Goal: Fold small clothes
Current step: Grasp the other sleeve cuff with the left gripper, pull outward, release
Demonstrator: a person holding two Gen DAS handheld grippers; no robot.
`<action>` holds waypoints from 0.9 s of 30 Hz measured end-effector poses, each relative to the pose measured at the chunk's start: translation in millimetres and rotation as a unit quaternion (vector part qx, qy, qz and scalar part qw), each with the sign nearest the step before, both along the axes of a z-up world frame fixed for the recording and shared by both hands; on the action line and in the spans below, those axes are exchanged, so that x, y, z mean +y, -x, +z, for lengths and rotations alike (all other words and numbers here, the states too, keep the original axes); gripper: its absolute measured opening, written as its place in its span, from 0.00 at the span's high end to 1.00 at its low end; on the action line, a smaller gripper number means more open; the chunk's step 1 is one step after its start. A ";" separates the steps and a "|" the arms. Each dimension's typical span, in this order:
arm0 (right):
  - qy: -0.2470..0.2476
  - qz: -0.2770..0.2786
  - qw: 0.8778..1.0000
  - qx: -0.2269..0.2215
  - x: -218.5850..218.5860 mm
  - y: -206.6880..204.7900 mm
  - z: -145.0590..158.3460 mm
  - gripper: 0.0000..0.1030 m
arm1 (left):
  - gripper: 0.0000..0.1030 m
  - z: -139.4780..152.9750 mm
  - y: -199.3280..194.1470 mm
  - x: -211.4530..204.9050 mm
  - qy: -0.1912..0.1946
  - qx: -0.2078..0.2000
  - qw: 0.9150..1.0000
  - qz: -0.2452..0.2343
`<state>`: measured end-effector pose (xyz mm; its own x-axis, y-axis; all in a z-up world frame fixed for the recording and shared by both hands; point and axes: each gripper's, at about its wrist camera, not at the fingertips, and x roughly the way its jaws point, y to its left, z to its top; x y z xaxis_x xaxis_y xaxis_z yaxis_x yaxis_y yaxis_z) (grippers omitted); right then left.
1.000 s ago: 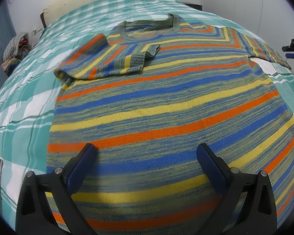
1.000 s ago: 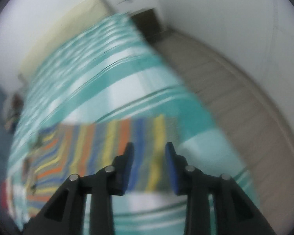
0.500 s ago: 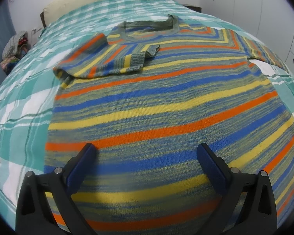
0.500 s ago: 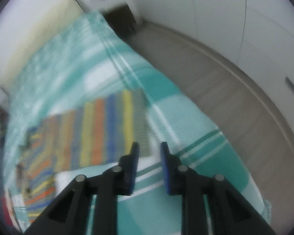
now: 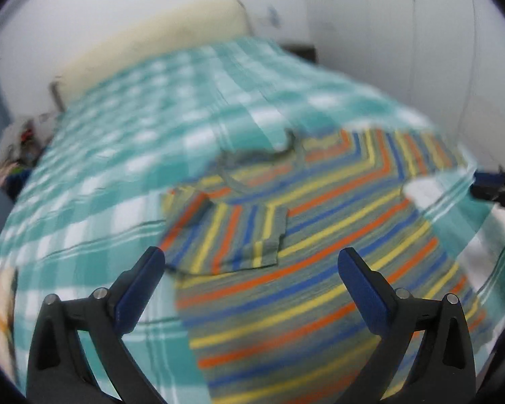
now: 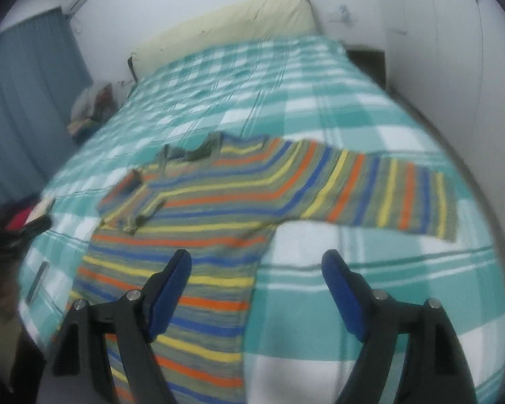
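Both claws, left (image 5: 250, 282) and right (image 6: 256, 282), are held apart and empty; the right claw's jaws have just been opening. The outstretched sleeve (image 6: 397, 198) of the striped knitted sweater (image 6: 198, 208), at right of frame, is best gripped at the cuff and laid flat across the body.

One striped sweater (image 6: 219, 202) lies on one checked bedspread (image 6: 353, 118). One cream headboard (image 6: 225, 23) stands beyond the bedspread. Two grippers show.

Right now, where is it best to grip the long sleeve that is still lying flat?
Probably at the cuff end of the outstretched sleeve, coming from the bed's outer side with the open right gripper: its free edge lies flat and clear of the sweater body.
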<state>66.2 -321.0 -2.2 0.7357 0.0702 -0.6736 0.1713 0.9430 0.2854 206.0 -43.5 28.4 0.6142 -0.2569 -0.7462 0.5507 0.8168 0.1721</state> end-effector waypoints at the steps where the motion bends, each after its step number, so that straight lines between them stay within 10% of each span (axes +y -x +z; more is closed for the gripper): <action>1: -0.007 0.000 1.000 0.002 1.1 0.7 -3.0 0.23 | 0.01 -20.4 -17.8 -11.0 -0.019 0.019 1.000 -0.007; 6: 0.015 0.011 1.000 0.007 16.3 3.4 -12.1 0.23 | 0.11 -96.1 -63.6 -30.3 -0.049 0.069 0.996 0.015; 8: 0.018 0.013 1.000 0.013 17.1 -0.1 -17.3 0.23 | 0.39 -112.4 -78.2 -24.7 -0.029 0.104 0.994 0.028; 10: 0.015 0.014 1.000 0.021 15.5 -3.1 -23.1 0.23 | 0.95 -109.6 -90.1 -6.3 0.010 0.123 0.990 0.065; 14: 0.009 0.021 1.000 0.020 16.2 -3.9 -20.2 0.23 | 0.96 -64.7 -109.2 72.7 0.121 0.110 0.974 0.155; 20: 0.030 0.044 0.999 0.012 29.8 -5.1 -14.9 0.23 | 0.96 -44.8 -134.1 256.5 0.250 0.080 0.879 0.398; 27: 0.019 0.053 0.998 0.041 35.3 -16.9 -32.0 0.23 | 0.98 -73.9 -123.5 314.6 0.253 0.090 0.827 0.494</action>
